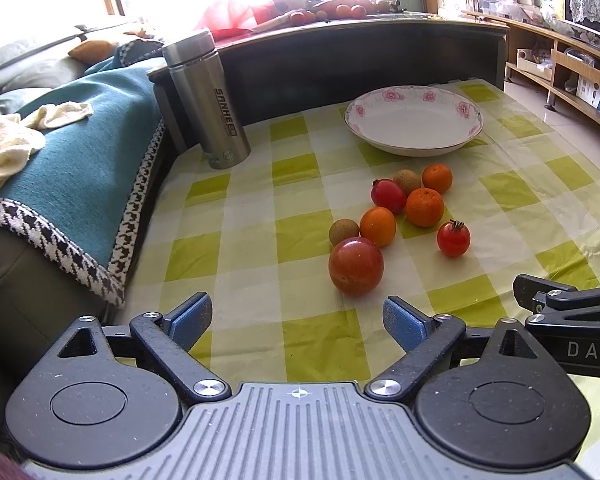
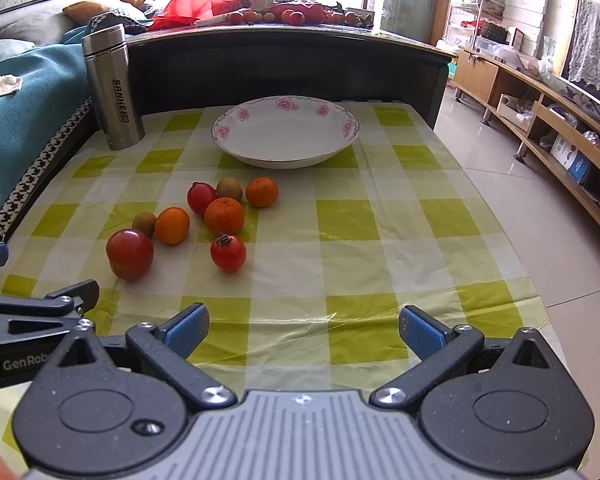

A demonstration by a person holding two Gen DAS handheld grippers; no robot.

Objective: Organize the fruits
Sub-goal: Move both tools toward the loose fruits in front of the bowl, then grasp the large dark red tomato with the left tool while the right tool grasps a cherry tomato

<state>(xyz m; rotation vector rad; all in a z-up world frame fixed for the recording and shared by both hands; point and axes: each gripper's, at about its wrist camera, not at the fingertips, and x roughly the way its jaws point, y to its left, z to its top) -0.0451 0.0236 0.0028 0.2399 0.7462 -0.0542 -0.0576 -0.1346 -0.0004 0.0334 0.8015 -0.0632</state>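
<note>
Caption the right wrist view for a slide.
Open right tool faces eight loose fruits on a checked tablecloth, with an empty floral plate beyond.

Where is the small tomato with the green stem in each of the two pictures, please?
Left wrist view: the stem tomato lies right of centre, at the right edge of the fruit group, nearer the camera than the plate.
Right wrist view: the stem tomato lies left of centre, at the near right of the group.
Shared landmark: the steel flask stands at the far left of the table in both.
</note>
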